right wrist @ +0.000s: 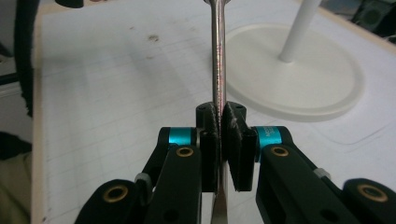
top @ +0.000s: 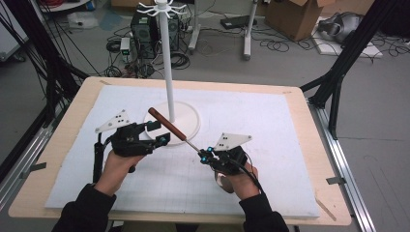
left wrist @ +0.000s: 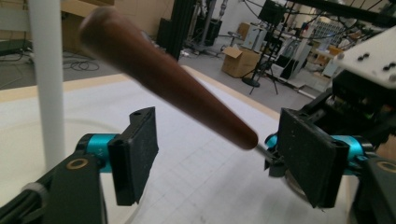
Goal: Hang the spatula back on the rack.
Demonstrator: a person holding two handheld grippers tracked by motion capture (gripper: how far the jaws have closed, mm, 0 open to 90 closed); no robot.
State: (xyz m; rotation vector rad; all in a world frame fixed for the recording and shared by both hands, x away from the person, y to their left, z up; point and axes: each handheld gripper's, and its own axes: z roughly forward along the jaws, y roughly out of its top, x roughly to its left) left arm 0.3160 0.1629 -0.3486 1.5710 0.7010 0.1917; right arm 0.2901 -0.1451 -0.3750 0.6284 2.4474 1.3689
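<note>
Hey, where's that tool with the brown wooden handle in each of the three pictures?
High view: the tool lies slantwise at table centre, its metal end clamped in the right gripper.
Left gripper view: its brown handle crosses from upper left, between the open jaws of the left gripper.
Right gripper view: its metal shaft rises from the shut jaws.
Shared landmark: the white stand.

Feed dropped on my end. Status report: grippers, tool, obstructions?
Right gripper shut on steel shank of brown wooden-handled tool. Left gripper open, jaws either side of handle, not touching. White stand pole just beyond.
</note>
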